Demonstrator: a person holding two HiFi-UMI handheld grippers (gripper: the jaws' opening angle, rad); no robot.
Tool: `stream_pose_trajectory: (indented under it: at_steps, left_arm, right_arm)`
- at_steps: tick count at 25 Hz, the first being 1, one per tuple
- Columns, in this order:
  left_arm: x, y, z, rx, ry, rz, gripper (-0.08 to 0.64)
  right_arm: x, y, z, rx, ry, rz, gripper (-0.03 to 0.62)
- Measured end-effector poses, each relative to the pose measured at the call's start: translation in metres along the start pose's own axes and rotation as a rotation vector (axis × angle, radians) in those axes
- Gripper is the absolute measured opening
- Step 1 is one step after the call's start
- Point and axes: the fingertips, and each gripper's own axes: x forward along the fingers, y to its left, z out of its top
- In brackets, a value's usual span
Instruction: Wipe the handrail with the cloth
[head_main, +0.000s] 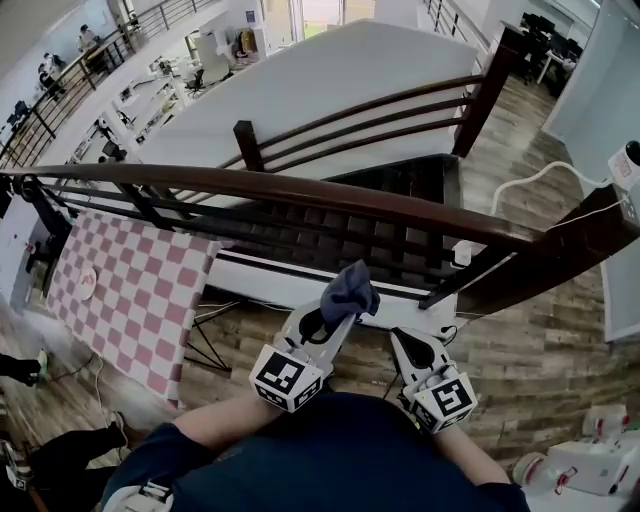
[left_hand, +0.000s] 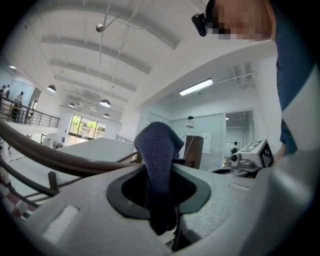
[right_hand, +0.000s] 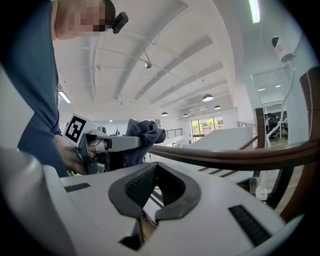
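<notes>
Handrail (head_main: 300, 190) dark wood, above plank floor (head_main: 520, 350); left tool (head_main: 343, 306) clamped on cloth (head_main: 350, 288), right tool (head_main: 403, 338) together, empty.

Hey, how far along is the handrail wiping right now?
Done: the cloth is picked up and clamped in the left gripper. In hand: it is held up near the wooden handrail, short of it as far as the head view shows. Left: the wiping itself, since the cloth does not look pressed on the rail. The right gripper holds nothing.
</notes>
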Motion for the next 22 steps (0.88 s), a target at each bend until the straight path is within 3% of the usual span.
stream_pose_trajectory:
  at_steps: [4, 11, 22]
  left_arm:
    - [0.019, 0.047, 0.009, 0.005, 0.011, -0.038, 0.091]
    - [0.046, 0.106, 0.021, -0.013, 0.0, 0.003, 0.091]
    - [0.11, 0.138, 0.016, 0.011, 0.057, 0.116, 0.091]
  right_arm:
    - [0.055, -0.007, 0.022, -0.006, -0.021, -0.017, 0.011]
    - [0.095, -0.026, 0.029, 0.003, -0.004, -0.023, 0.011]
    - [0.11, -0.086, 0.045, 0.01, -0.02, 0.044, 0.011]
